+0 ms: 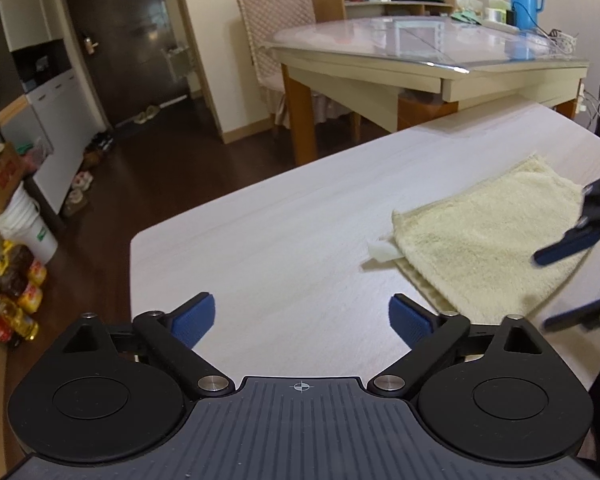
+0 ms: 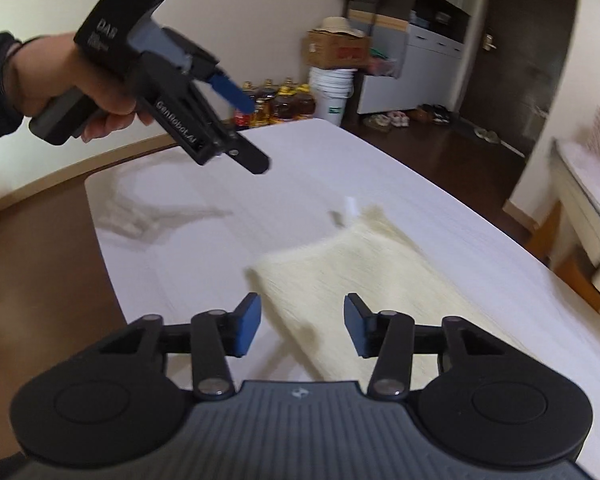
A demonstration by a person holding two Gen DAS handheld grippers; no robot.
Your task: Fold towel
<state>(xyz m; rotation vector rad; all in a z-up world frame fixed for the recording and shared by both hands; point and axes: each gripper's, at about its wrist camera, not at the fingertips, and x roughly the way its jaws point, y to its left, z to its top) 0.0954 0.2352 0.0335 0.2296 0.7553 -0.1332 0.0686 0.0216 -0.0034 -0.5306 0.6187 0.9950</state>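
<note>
cream towel lies flat on the white worktop, already doubled, layered edge and tag showing. soft, light, limp terry: pinch a corner or edge. left tongs and right tongs both spread, empty.

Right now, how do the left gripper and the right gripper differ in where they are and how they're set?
The left gripper hangs over bare white table, beside the cream towel; the right gripper hangs directly above that towel. The left jaws are spread wider than the right jaws. Both are open and hold nothing.
</note>
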